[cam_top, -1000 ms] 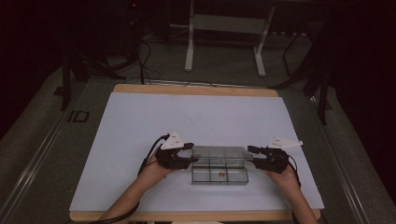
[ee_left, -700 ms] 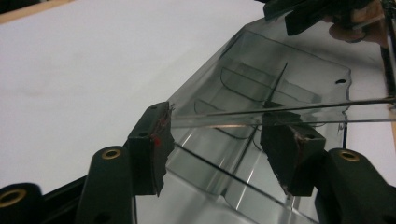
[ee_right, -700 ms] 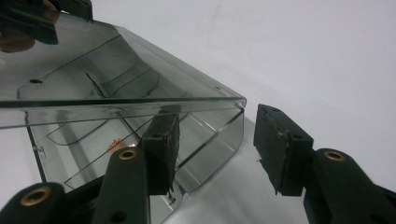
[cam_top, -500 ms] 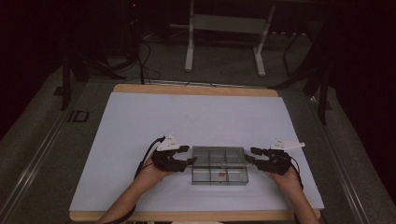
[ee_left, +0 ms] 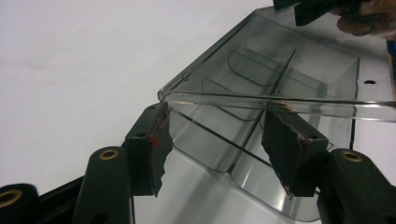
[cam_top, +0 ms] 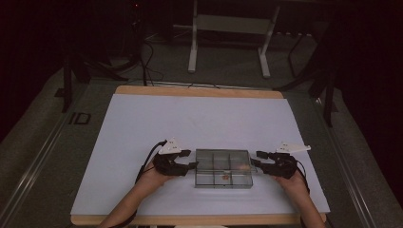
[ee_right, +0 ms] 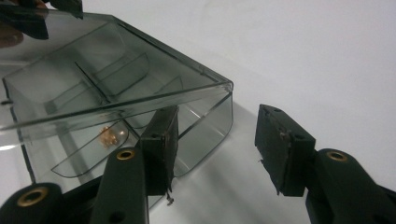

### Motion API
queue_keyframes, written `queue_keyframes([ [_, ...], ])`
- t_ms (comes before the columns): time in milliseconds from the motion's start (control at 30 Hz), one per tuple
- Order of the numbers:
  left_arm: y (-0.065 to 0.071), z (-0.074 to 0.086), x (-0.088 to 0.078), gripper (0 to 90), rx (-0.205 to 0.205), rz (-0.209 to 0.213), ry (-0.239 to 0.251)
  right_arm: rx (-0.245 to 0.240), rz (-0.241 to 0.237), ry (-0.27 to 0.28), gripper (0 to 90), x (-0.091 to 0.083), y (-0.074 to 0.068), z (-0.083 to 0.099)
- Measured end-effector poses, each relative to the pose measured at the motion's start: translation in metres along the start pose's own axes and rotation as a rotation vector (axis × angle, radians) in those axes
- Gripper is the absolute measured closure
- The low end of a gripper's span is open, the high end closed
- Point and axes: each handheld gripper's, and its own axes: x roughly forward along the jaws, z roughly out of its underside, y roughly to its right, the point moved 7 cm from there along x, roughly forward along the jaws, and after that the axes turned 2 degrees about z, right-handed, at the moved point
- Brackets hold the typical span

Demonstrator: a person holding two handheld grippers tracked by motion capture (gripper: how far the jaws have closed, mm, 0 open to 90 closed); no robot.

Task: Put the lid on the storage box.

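Observation:
A clear plastic compartment box (cam_top: 222, 168) with a shut lid lies on the white table cover near the person's edge. A small orange piece (ee_right: 109, 135) rests in one compartment. My left gripper (cam_top: 191, 165) is at the box's left end. In the left gripper view, the left gripper (ee_left: 218, 116) has its jaws apart in front of the end wall (ee_left: 210, 149), just under the lid's rim. My right gripper (cam_top: 255, 159) is at the box's right end. The right gripper (ee_right: 219, 114) stands open with the box's corner (ee_right: 224, 100) between its jaws and one pad (ee_right: 161, 149) against the wall.
The white cover (cam_top: 199, 123) stretches far beyond the box, with the wooden table edge (cam_top: 199, 91) at the back. Past the table stand a metal frame (cam_top: 228, 42) and cables on a dark floor. The person's forearms come in from the bottom.
Both grippers have shifted slightly toward the person beside the box. The box has stayed in place.

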Motion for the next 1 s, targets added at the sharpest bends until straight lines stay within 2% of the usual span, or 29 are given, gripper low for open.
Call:
queue_keyframes([
  [167,-0.005,0.005,0.001,41.0,-0.01,-0.003,-0.013,-0.005,0.011,-0.008,49.4,0.001,0.001,0.003],
  [300,-0.012,0.013,0.004,40.9,-0.024,-0.021,-0.044,0.003,0.022,-0.008,49.3,0.001,0.006,0.004],
  [400,-0.016,0.015,0.004,40.9,-0.061,-0.015,-0.023,-0.001,0.036,-0.008,48.7,-0.001,0.009,0.004],
  [567,-0.017,0.011,0.002,39.1,-0.064,-0.02,-0.009,-0.003,0.037,-0.002,42.9,-0.002,0.01,0.004],
  [667,-0.017,0.008,0.0,29.8,-0.089,0.003,0.011,-0.007,0.031,0.008,35.7,-0.002,0.009,0.002],
  [700,-0.017,0.007,-0.001,24.3,-0.092,0.027,0.018,-0.009,0.028,0.011,32.2,-0.003,0.009,0.001],
  [733,-0.016,0.007,-0.001,19.1,-0.095,0.033,0.018,-0.014,0.026,0.014,28.3,-0.003,0.009,0.001],
  [767,-0.016,0.007,-0.001,16.0,-0.095,0.033,0.018,-0.014,0.026,0.014,28.3,-0.003,0.009,0.001],
  [800,-0.017,0.006,0.0,14.1,-0.094,0.011,0.004,-0.018,0.018,0.023,23.5,-0.004,0.008,0.0],
  [833,-0.017,0.006,0.001,11.1,-0.099,0.015,-0.002,-0.021,0.007,0.026,19.8,-0.004,0.007,0.0],
  [900,-0.017,0.007,0.003,2.0,-0.118,0.027,-0.015,-0.023,0.0,0.029,19.2,-0.005,0.006,-0.001],
  [1000,-0.018,0.008,0.004,2.0,-0.105,0.002,-0.004,-0.025,0.001,0.033,17.2,-0.005,0.007,-0.002],
])
